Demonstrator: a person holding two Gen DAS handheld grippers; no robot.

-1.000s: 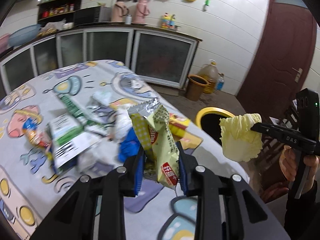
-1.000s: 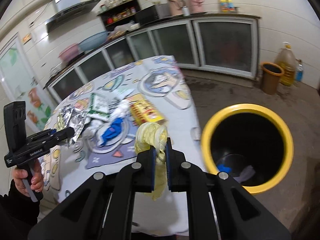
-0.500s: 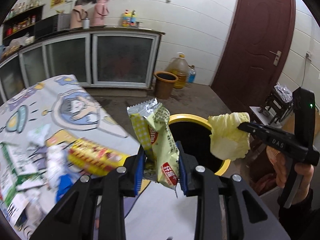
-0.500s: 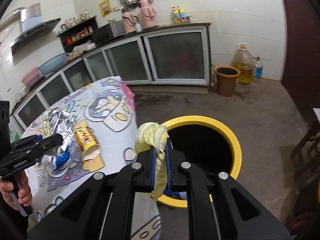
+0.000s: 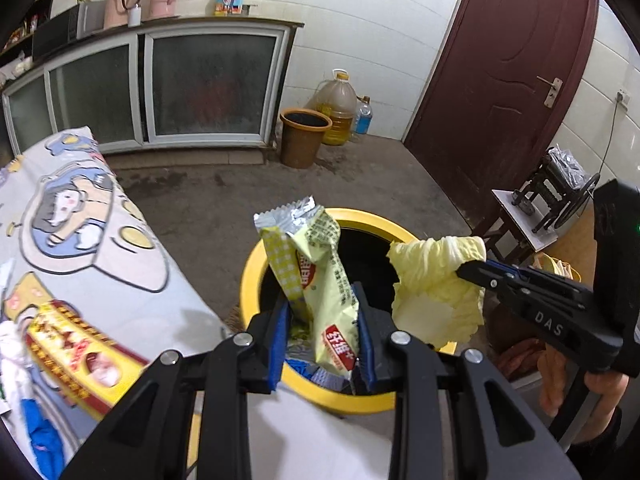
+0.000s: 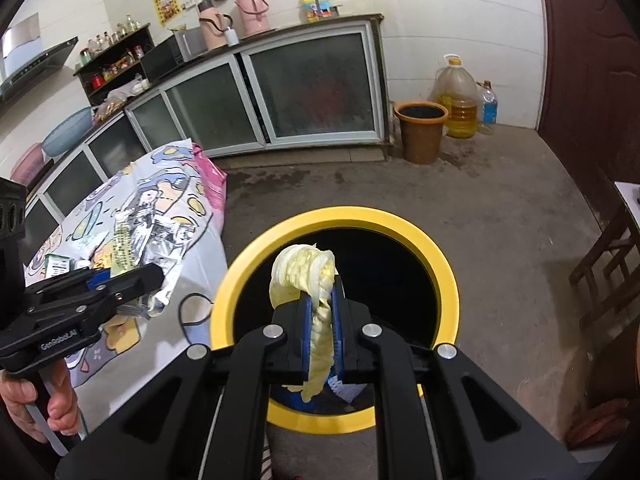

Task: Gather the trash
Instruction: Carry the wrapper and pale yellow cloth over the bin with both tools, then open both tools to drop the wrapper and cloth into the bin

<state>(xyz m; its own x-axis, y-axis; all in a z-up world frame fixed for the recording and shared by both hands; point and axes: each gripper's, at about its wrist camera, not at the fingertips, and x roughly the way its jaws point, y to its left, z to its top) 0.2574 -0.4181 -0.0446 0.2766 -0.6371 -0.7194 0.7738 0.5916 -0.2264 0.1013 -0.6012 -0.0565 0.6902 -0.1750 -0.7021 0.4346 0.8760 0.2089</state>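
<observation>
My left gripper [image 5: 322,320] is shut on a yellow-green snack wrapper [image 5: 316,280] with a silver torn top, held above the near rim of the yellow trash bin [image 5: 256,264]. My right gripper [image 6: 322,316] is shut on a pale yellow cabbage leaf [image 6: 304,268], hanging over the bin's black opening [image 6: 444,276]. In the left wrist view the right gripper [image 5: 472,270] comes in from the right with the cabbage leaf [image 5: 436,292] at the bin's far side. In the right wrist view the left gripper [image 6: 152,280] shows at the left with the wrapper [image 6: 132,240].
A table with a cartoon-print cloth [image 5: 80,240] stands left of the bin, carrying a yellow-red packet [image 5: 80,344], blue scraps [image 5: 40,436] and other litter. A brown bucket [image 6: 420,128], oil jug [image 6: 456,96], cabinets [image 6: 312,92] and a dark red door [image 5: 496,80] lie beyond. Wooden stool [image 6: 608,264] at right.
Both grippers swung from over the table to the yellow bin, each keeping its load. The bin now sits directly beneath them, and the table litter has slid off to the left.
</observation>
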